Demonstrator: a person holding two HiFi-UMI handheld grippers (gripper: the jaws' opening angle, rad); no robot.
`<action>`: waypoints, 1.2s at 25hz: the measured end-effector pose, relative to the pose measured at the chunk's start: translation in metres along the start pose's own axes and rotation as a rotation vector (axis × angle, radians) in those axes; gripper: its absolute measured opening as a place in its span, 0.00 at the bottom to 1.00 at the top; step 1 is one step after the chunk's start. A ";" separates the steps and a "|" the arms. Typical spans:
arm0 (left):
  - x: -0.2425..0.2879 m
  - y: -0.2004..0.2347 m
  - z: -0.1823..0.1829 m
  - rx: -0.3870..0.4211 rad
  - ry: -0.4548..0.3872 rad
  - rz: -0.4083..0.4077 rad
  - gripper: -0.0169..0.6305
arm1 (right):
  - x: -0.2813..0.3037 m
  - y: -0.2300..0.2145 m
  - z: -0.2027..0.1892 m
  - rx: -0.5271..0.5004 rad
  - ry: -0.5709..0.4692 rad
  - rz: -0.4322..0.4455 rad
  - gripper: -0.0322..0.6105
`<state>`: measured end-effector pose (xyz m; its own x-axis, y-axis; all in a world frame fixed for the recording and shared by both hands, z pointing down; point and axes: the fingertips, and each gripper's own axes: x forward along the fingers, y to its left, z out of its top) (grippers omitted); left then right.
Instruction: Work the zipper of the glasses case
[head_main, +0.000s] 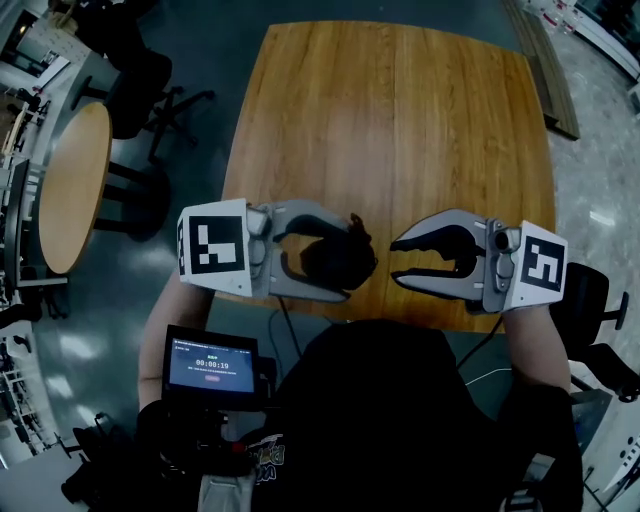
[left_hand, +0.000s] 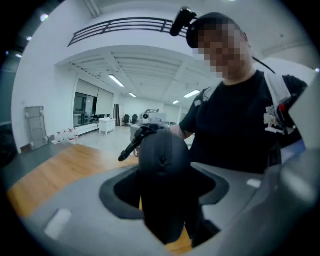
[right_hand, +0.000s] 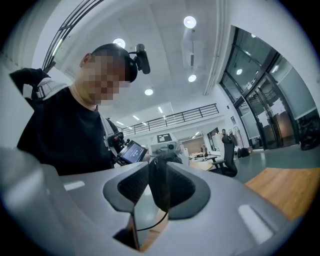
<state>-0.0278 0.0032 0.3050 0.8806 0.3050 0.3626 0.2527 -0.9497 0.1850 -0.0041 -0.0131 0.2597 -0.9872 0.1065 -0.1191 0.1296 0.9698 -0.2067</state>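
A black glasses case hangs just over the front edge of the wooden table, and my left gripper is shut on it, one jaw above and one below. In the left gripper view the case fills the gap between the grey fingers, and a thin black tab juts from its top. My right gripper stands a little to the right of the case, apart from it, with its jaws open and nothing between them. In the right gripper view the dark case shows through the gap ahead.
A round wooden table and dark chairs stand on the floor to the left. A small lit screen hangs at the person's chest. Another chair sits at the right, by the table's front corner.
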 end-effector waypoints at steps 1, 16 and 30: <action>-0.003 0.001 0.000 0.005 0.013 0.013 0.44 | 0.000 -0.002 -0.001 -0.009 -0.015 -0.011 0.22; 0.001 -0.014 0.010 -0.293 -0.137 -0.238 0.44 | 0.021 0.006 -0.016 -0.819 0.524 -0.159 0.19; -0.008 -0.014 0.010 -0.184 0.024 -0.153 0.44 | 0.019 0.007 -0.013 -0.758 0.471 -0.125 0.19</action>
<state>-0.0347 0.0130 0.2907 0.8271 0.4481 0.3391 0.3034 -0.8640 0.4018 -0.0235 -0.0014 0.2690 -0.9475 -0.0925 0.3061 0.0867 0.8471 0.5244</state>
